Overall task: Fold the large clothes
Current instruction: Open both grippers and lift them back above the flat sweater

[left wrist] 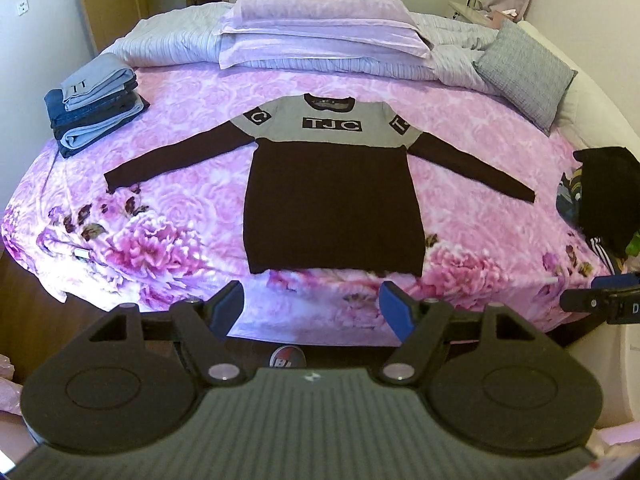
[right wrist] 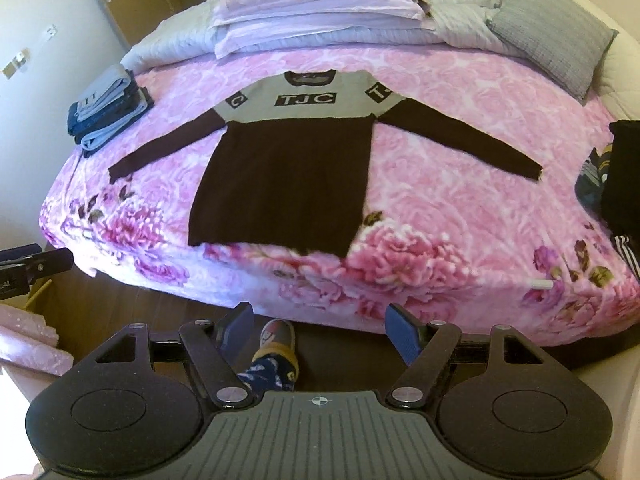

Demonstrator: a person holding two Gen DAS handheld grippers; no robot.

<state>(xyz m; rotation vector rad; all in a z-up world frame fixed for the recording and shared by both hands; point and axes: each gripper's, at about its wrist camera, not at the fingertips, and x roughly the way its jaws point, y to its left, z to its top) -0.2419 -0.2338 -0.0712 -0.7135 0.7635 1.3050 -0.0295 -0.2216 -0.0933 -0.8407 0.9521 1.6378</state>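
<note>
Ahead of the left gripper (left wrist: pixel 312 300), past the spread fingers (left wrist: pixel 394 306), the sweater (left wrist: pixel 332 200) lies flat on the bed (left wrist: pixel 180 92), front up, both sleeves out to the sides, hem just beyond the fingertips. Fingers are apart with nothing between them; they hang off the foot of the bed, clear of the cloth. Left of the fingers and well apart: a stack of folded jeans (left wrist: pixel 94 102). Far right: a dark pile of clothes (left wrist: pixel 606 196), cut off by the frame edge. The other gripper's tip pokes in at right, mostly out of frame.

Risks from here, my read: a grab at the hem or a sleeve could pinch the floral bedspread along with the knit, since both are soft and lie flush. Uneven pickup by the two hands would skew the fold line. A dragged sleeve could bunch under the body.

Ahead of the right gripper (right wrist: pixel 320 320), same sweater (right wrist: pixel 288 176), seen skewed, hem nearest the fingers (right wrist: pixel 402 328). Fingers spread wide, empty, over the floor with a slippered foot (right wrist: pixel 276 344) right between them. Pillows (right wrist: pixel 320 12) lie far beyond the collar.

Hard to tell: the near right corner of the hem looks blurred or slightly lifted, can't say which. Back of the sweater is hidden. The collar label is unreadable. A small white object on the bedspread right of the fingers is unidentifiable.
</note>
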